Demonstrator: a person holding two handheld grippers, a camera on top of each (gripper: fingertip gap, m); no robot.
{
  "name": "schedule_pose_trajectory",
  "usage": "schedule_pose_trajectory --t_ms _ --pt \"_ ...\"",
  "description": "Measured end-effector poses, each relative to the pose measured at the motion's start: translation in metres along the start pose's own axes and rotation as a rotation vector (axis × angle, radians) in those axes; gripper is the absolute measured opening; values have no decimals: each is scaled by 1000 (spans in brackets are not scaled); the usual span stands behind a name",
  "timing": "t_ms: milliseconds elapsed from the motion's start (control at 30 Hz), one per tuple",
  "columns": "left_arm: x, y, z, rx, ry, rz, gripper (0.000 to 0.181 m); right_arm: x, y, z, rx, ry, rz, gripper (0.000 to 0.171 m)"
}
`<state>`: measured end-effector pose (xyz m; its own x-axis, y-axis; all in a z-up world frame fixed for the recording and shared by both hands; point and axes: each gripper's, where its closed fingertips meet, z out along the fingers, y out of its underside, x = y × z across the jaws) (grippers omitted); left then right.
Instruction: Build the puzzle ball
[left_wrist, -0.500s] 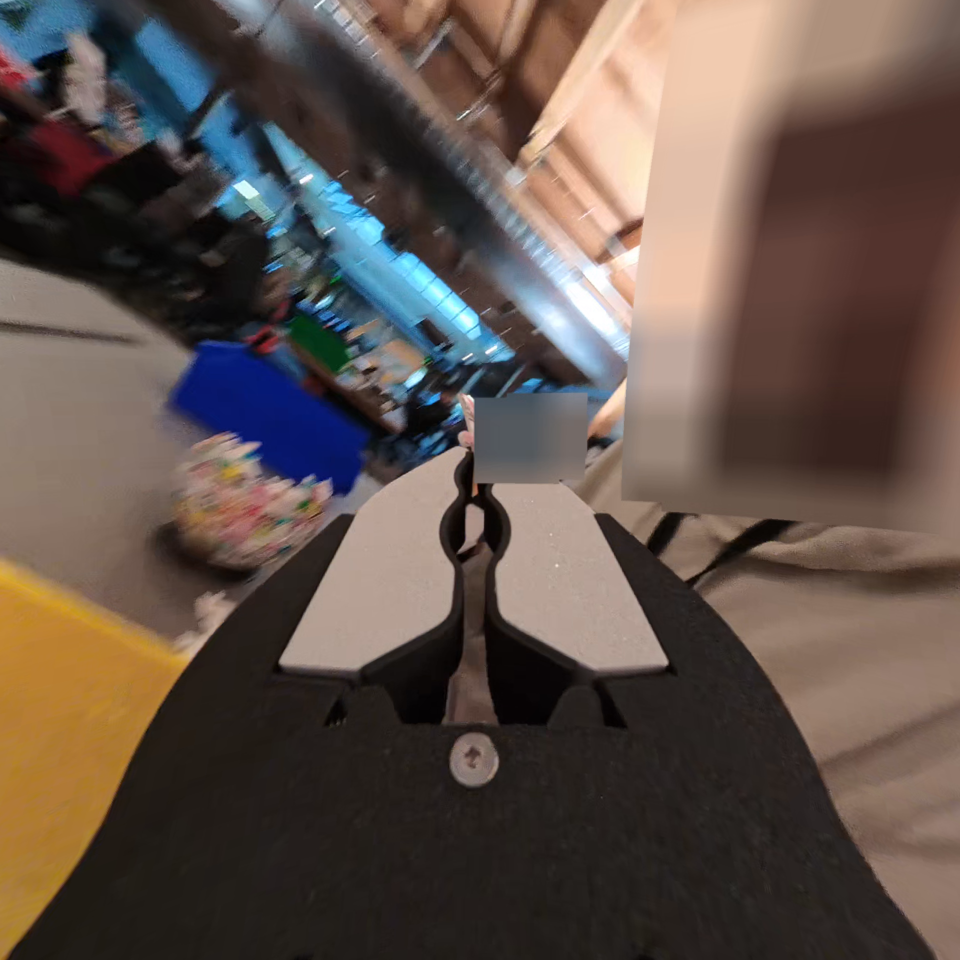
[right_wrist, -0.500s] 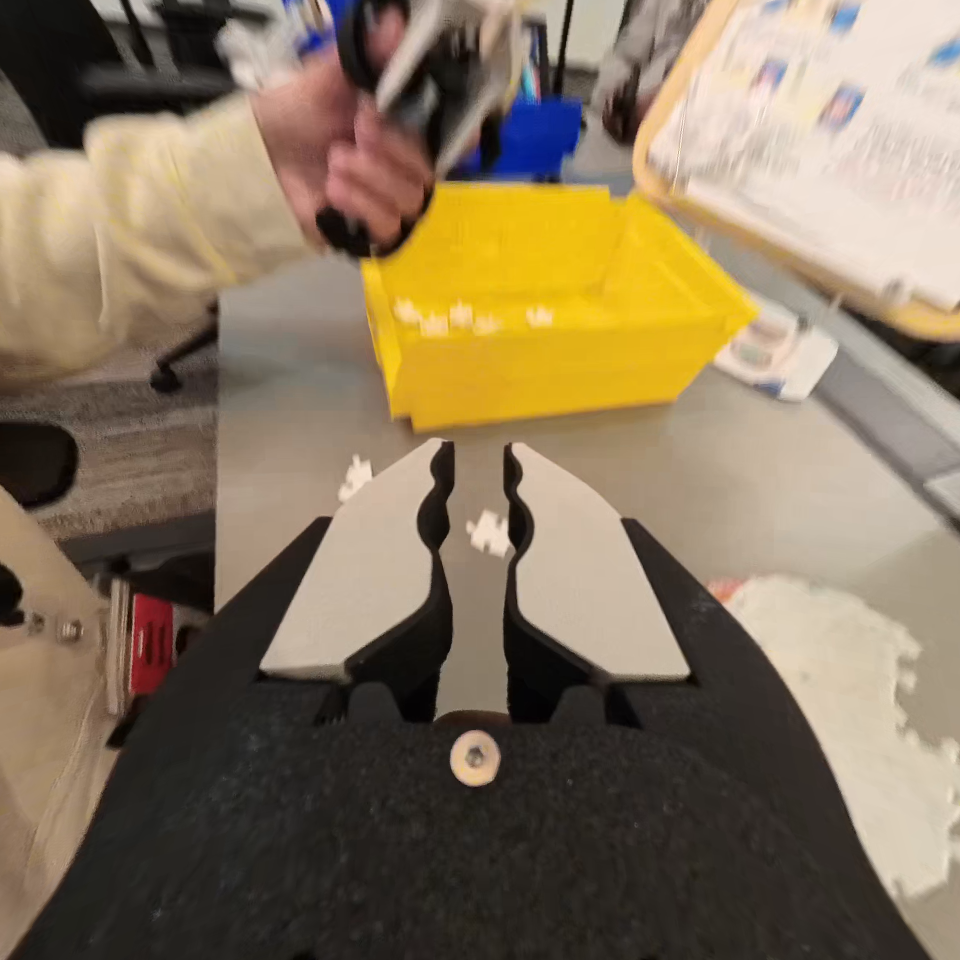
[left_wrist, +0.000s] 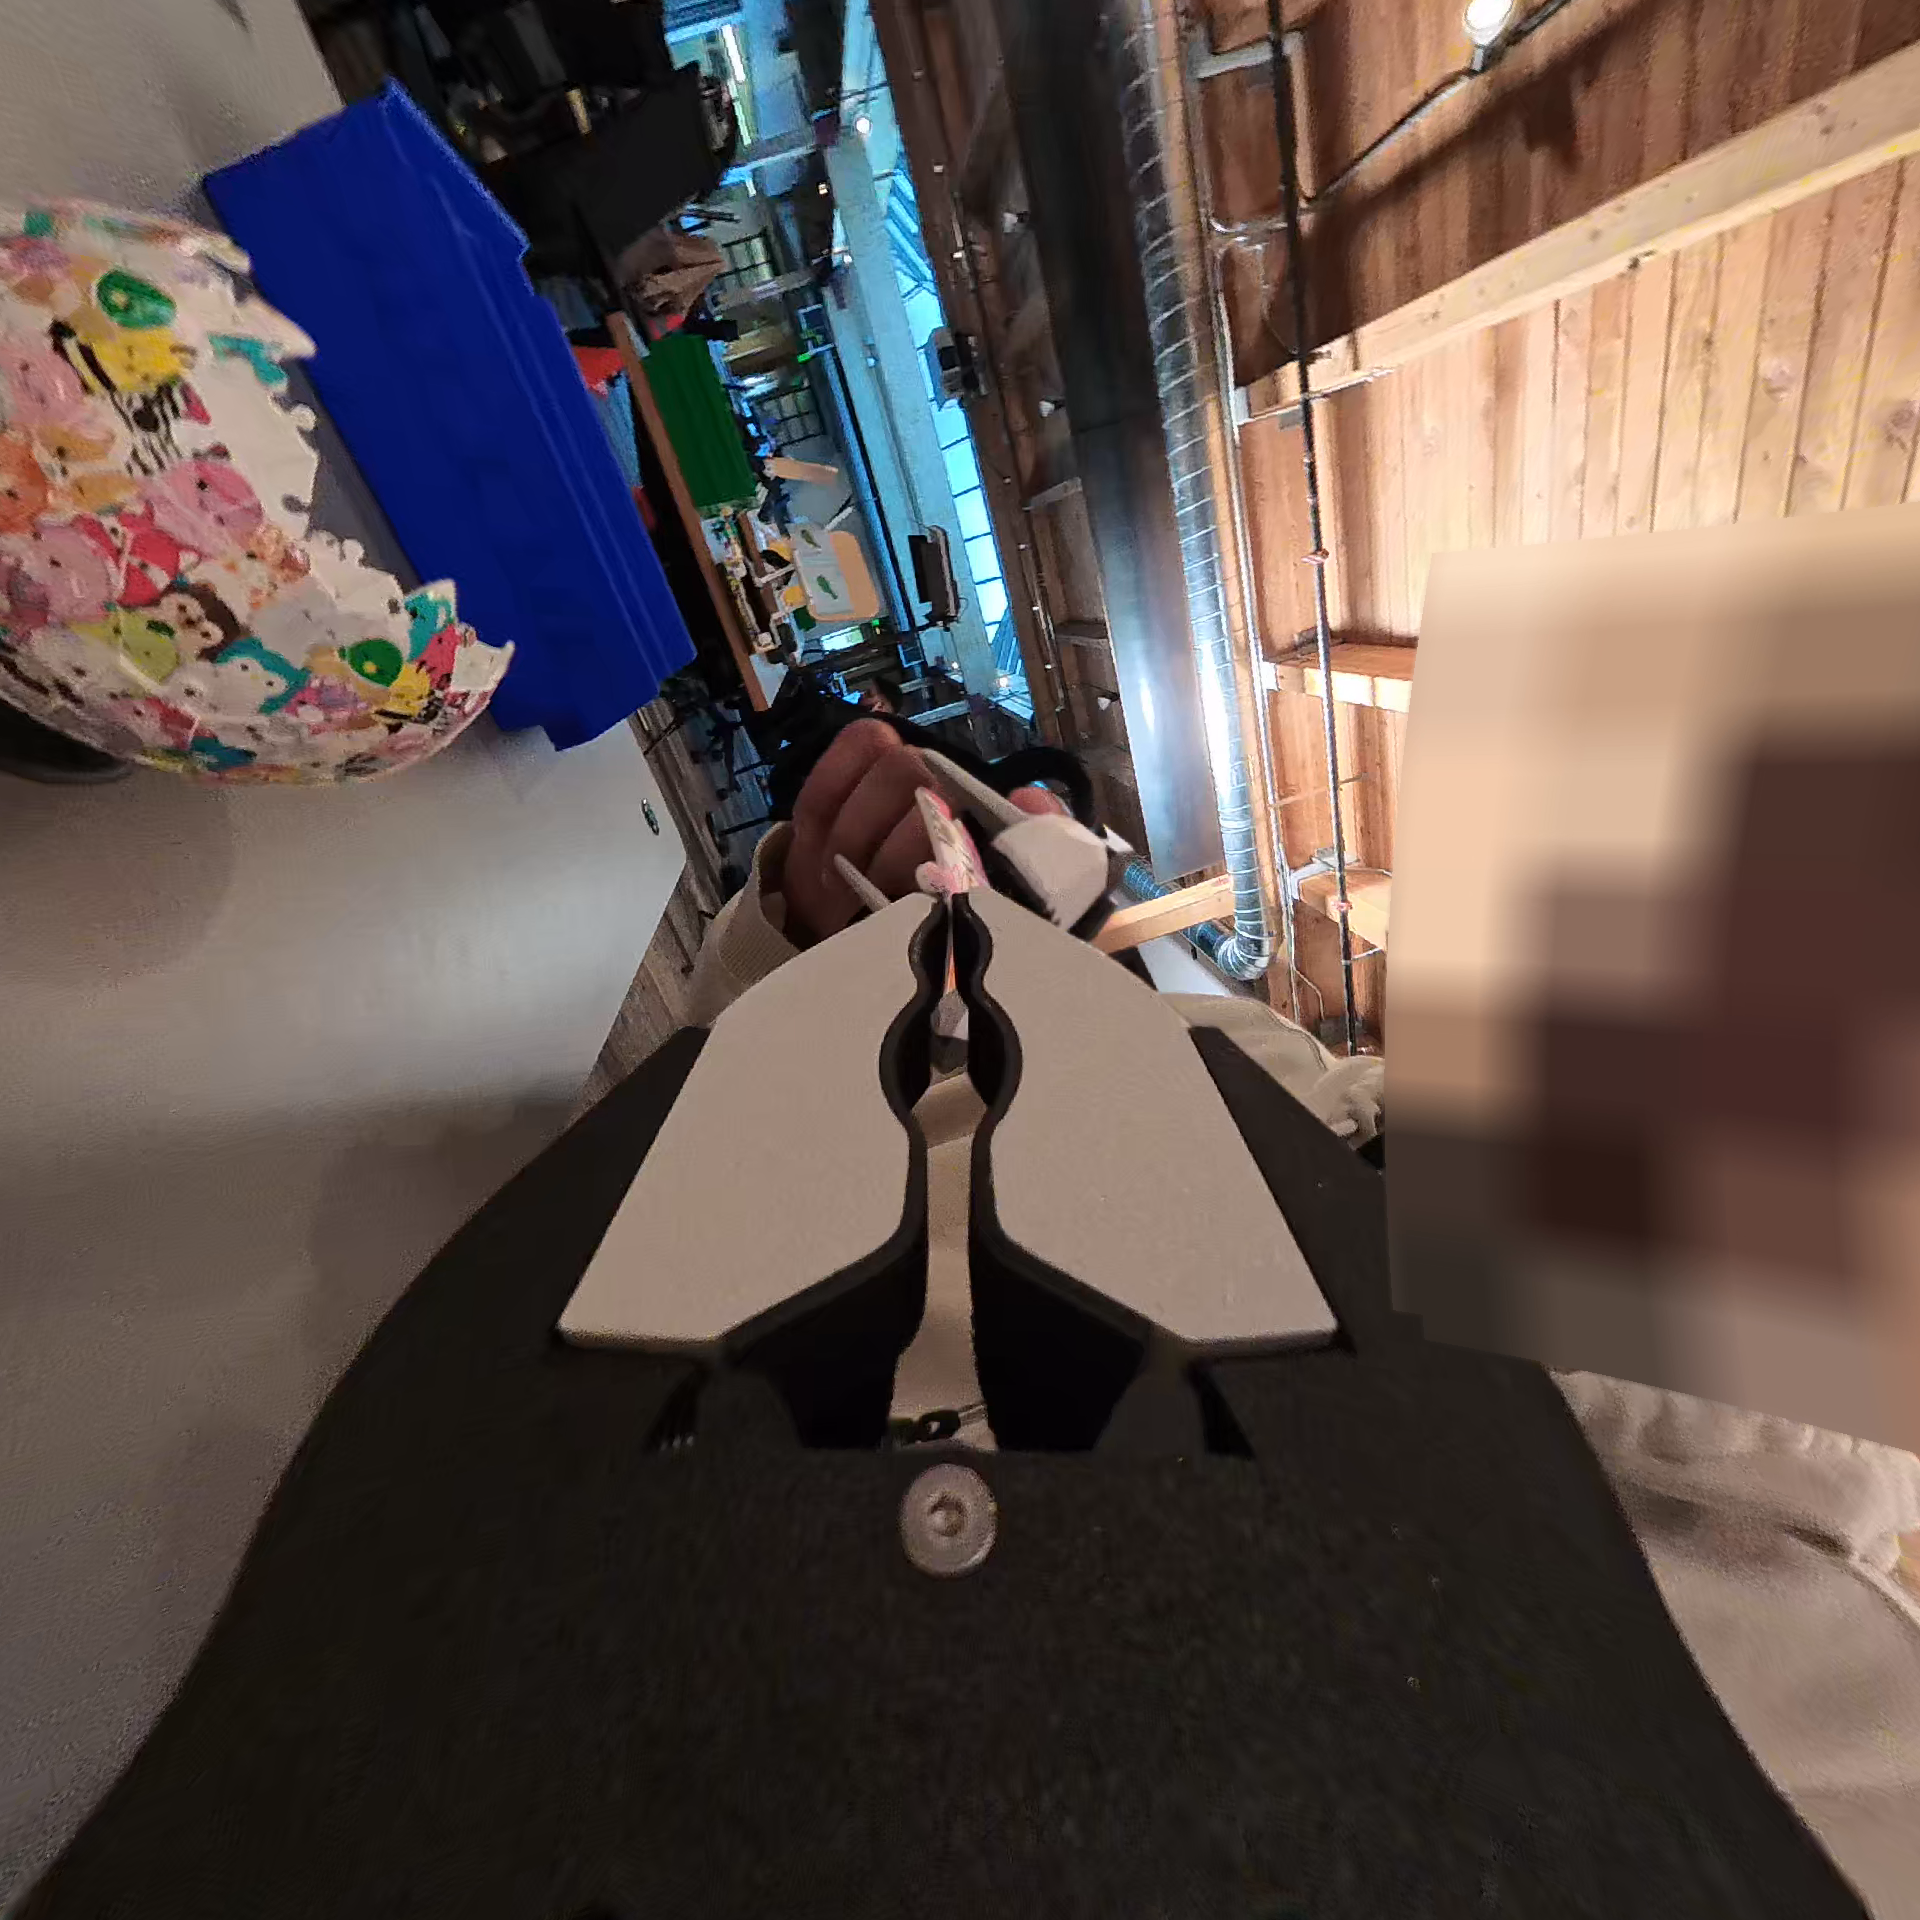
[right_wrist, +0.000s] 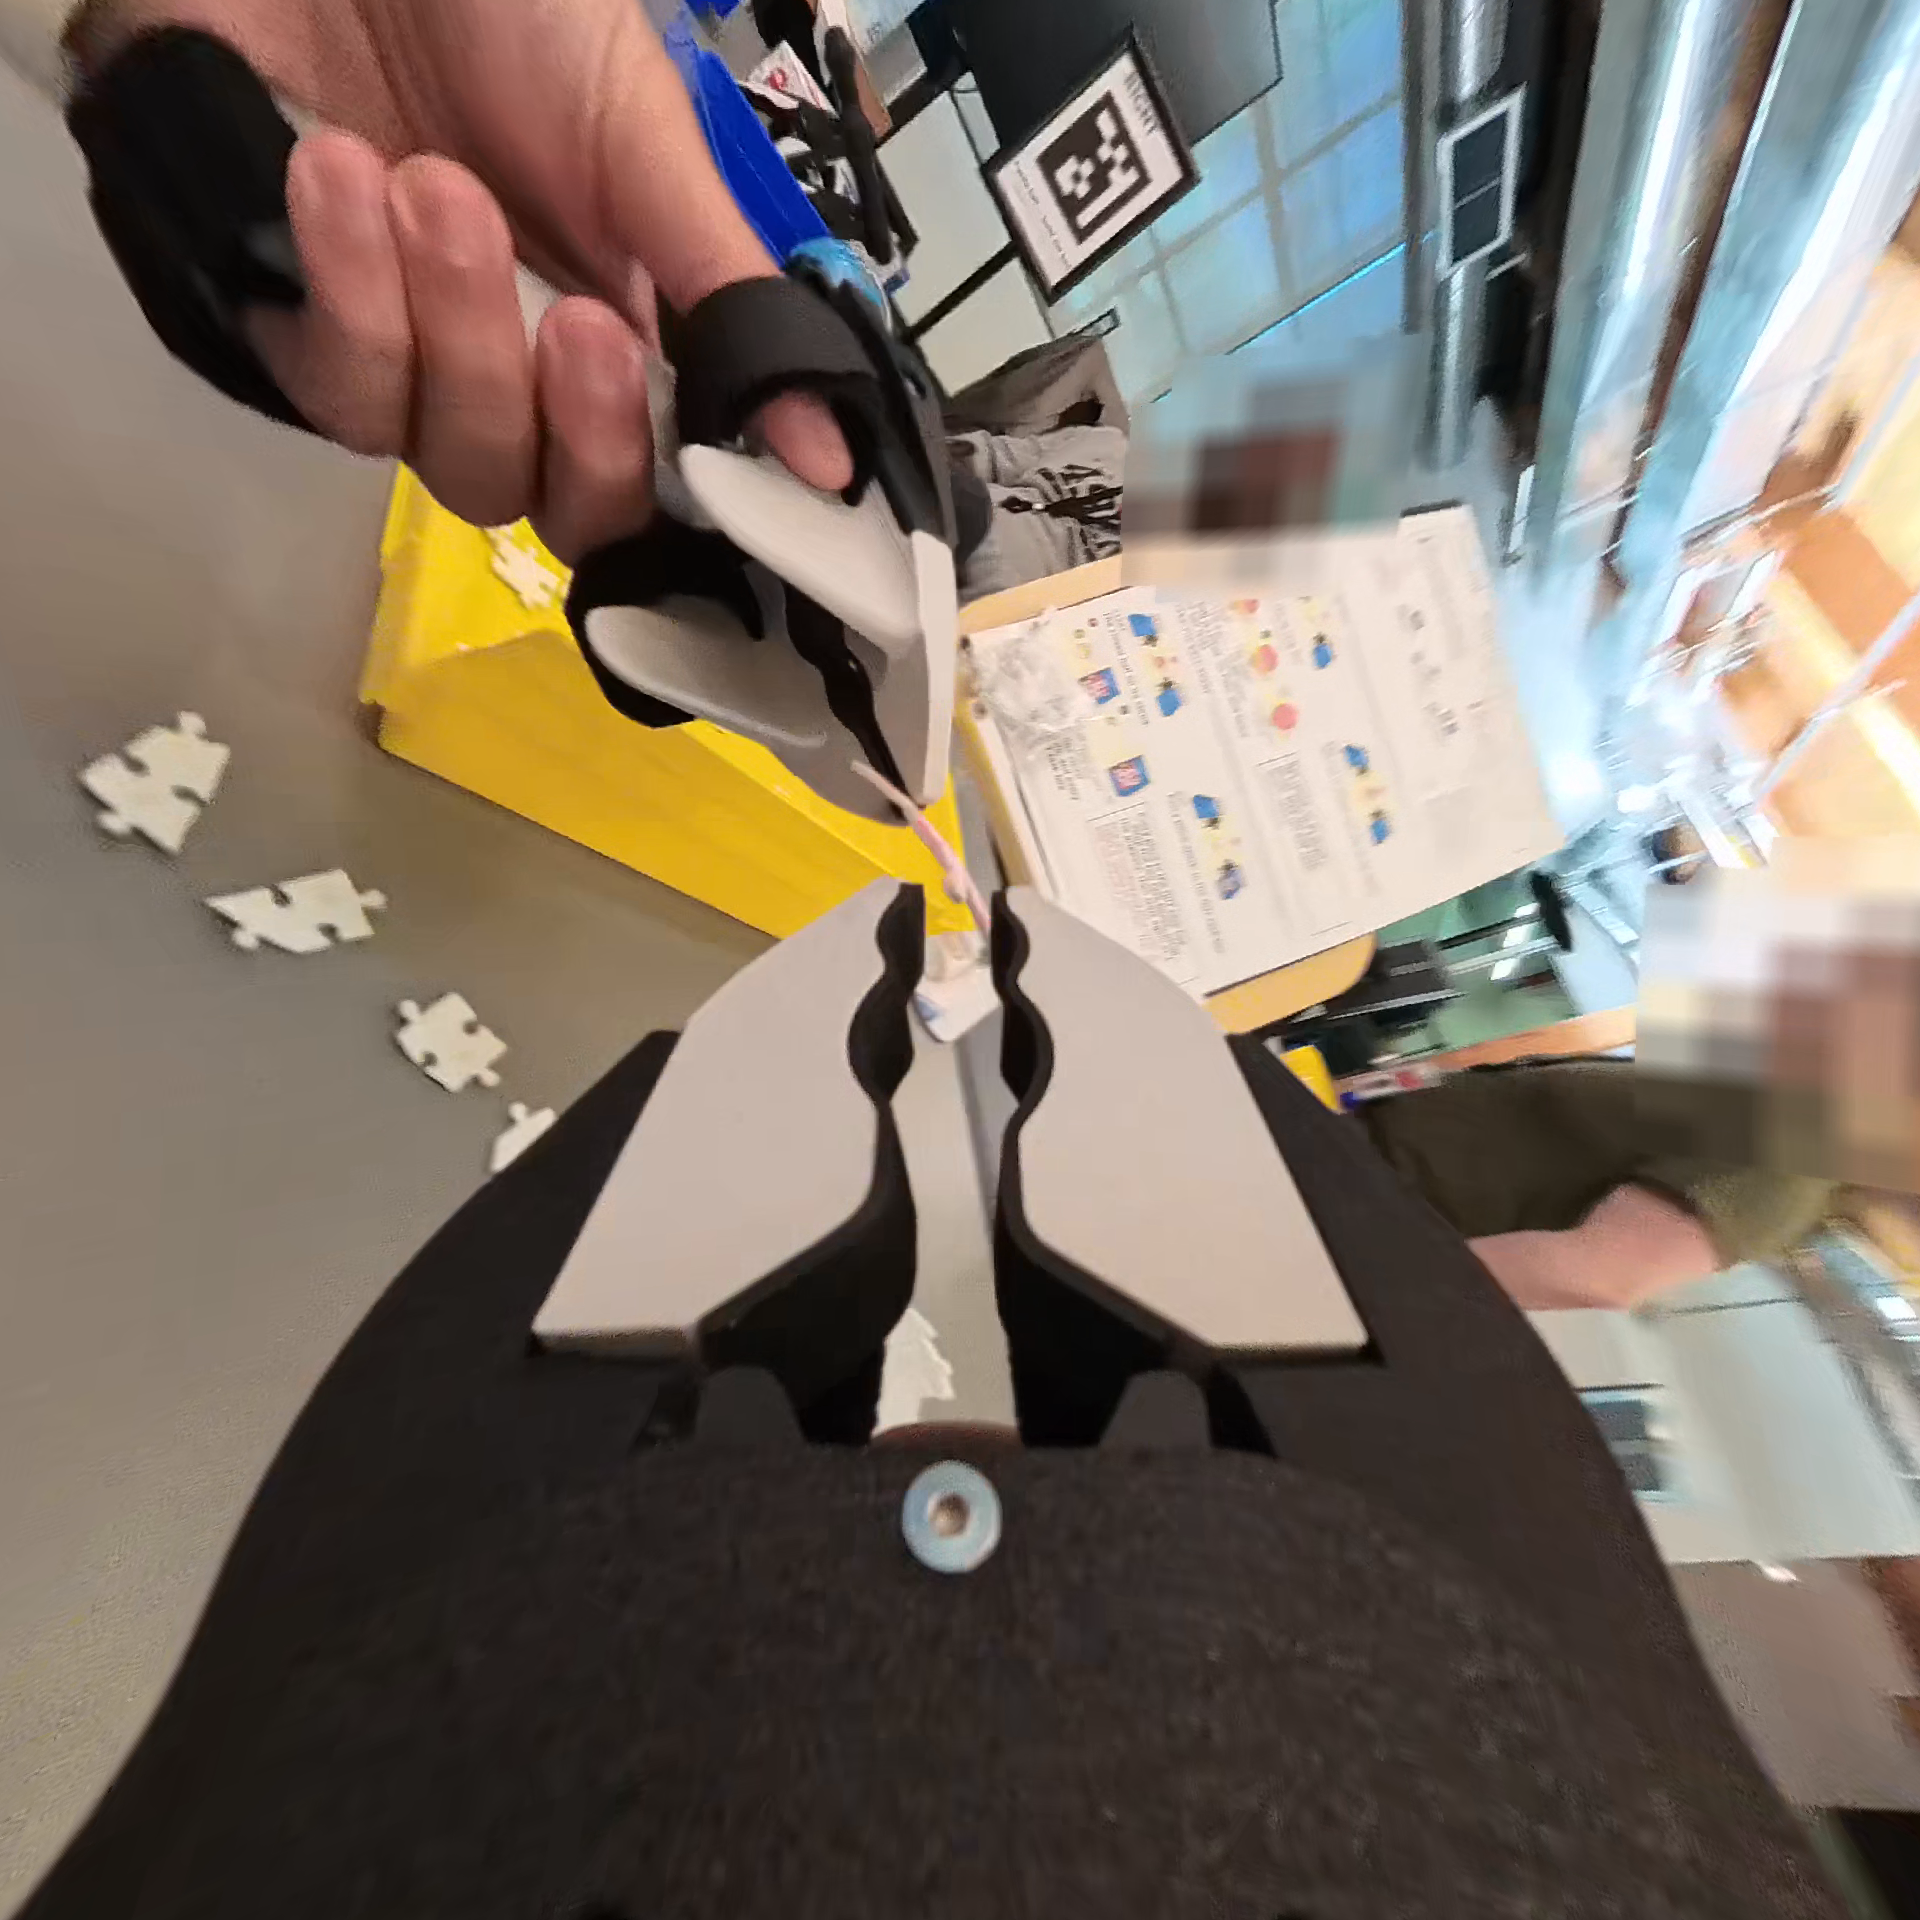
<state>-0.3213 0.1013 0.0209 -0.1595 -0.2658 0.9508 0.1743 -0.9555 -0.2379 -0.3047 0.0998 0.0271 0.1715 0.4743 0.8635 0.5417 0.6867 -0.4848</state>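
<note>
Fingertips pinched tight on the left gripper (left_wrist: 951, 914), clamping a small pink-and-white curved puzzle piece (left_wrist: 948, 862) edge-on, lifted well above the grey tabletop (left_wrist: 312, 1039). Opposite it, the right gripper (right_wrist: 948, 909) comes in nose to nose, its grey fingers parted narrowly with the free edge of that same piece poking just between the tips (not gripped yet, by the look of it).

Looks like a mid-air handover, or a re-grip to turn the piece before it goes on. Next call: the right fingers close squarely on the exposed edge before the left lets go, or the thin piece may slip or twist.

Both grippers are rolled hard over, so the room runs sideways in each wrist view. A bare hand (right_wrist: 447, 239) wraps the left gripper's black handle, tilted down toward the right one.

Where's the build? The colourful, cartoon-printed half-shell of the puzzle ball (left_wrist: 177, 520) sits on the tabletop, well apart from the held piece, just beside a blue plastic bin (left_wrist: 447, 416). Loose white-backed pieces (right_wrist: 156, 779) lie on the tabletop near a yellow plastic bin (right_wrist: 623, 748), also well clear of it.
</note>
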Motion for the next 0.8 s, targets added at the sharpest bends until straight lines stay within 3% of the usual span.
schedule_pose_trajectory --t_ms 133,267,367,467,600,700,800 --pt "-8 8 13 -7 -56 -42 0 -4 14 -9 -52 56 -113 4" --pt "-15 16 21 -34 -115 -24 3 -11 20 -18 -41 -5 55 3" --pt "-13 13 17 -28 -145 54 32 -19 29 -25 2 -112 343 2" --pt "-26 5 3 -15 -315 244 58 -27 43 -28 25 -271 762 2" --pt "-28 17 9 -102 -363 494 46 -30 44 -33 125 -439 1272 2" --pt "-31 23 21 -136 -389 660 37 -30 39 -37 220 -563 1536 2" --pt "-33 33 34 -196 -375 737 32 -27 36 -42 300 -613 1667 2"
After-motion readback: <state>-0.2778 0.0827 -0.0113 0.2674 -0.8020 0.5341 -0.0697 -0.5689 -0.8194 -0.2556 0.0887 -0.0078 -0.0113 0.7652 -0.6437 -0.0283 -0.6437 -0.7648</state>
